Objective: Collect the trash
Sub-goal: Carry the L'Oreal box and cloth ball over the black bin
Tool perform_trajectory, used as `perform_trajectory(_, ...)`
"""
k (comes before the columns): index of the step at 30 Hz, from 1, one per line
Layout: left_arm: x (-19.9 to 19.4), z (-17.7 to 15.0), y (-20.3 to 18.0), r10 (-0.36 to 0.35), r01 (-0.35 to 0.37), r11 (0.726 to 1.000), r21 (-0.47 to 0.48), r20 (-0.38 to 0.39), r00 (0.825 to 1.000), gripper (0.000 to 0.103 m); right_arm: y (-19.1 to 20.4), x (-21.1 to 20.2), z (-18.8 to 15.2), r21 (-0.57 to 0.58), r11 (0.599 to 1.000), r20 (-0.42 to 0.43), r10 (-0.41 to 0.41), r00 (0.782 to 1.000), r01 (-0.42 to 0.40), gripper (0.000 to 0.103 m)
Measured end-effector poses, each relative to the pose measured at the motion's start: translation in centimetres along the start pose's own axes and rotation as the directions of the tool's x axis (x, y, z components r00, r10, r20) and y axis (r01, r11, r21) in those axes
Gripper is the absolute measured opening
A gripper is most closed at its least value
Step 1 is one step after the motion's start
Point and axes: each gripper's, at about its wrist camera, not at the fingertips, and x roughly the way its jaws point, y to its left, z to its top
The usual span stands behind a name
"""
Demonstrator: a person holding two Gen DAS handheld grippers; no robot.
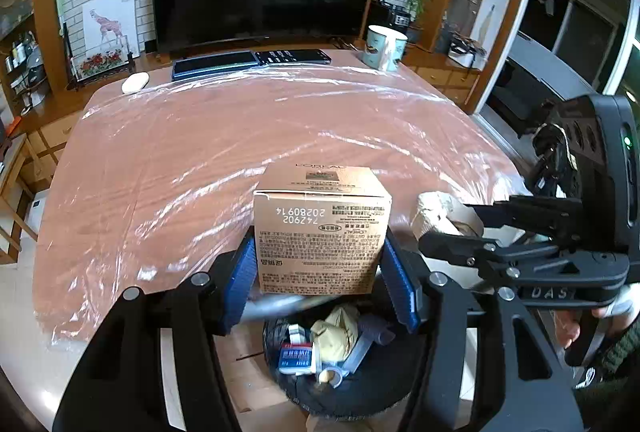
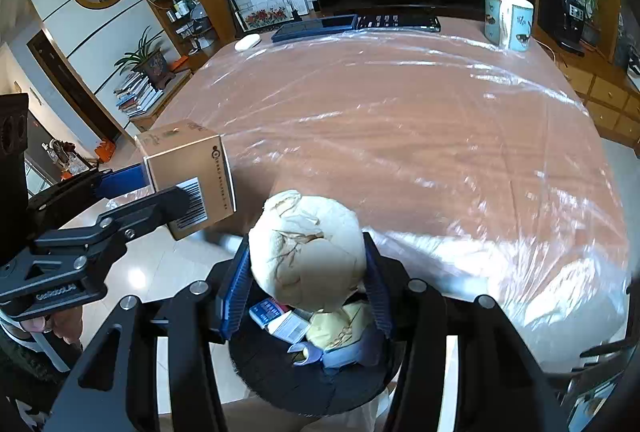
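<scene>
The cardboard box (image 1: 322, 232) is pinched squarely between the blue pads of the left claw (image 1: 322, 272), held at the near edge of the plastic-covered worktop (image 1: 240, 136) and just above the black trash bin (image 1: 340, 384), in which wrappers and crumpled paper are seen. The crumpled paper ball (image 2: 308, 252) is gripped between the pads of the right claw (image 2: 306, 288), directly over the same trash bin (image 2: 280, 372) and just beside the box (image 2: 192, 172). A mug (image 2: 508, 20) and a keyboard (image 2: 396, 22) are seen at the far edge of the worktop (image 2: 400, 120).
</scene>
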Motion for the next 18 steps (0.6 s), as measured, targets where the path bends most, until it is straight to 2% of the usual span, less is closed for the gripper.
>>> perform_trajectory(9,-1.8,-3.1,-0.3,-0.037,0.038,0.999,0.029,-0.024,0.999,0.059,1.9,-0.8,-2.5,0.002,1.0,-0.015,-0.014,1.0,0.014,0.051)
perform_trajectory(18,-2.1,-6.1,-1.0,-0.038,0.041,0.998,0.048,-0.072,0.997,0.059,2.6,-0.3,-5.1,0.008,1.0,-0.067,-0.015,0.998,0.016,0.051)
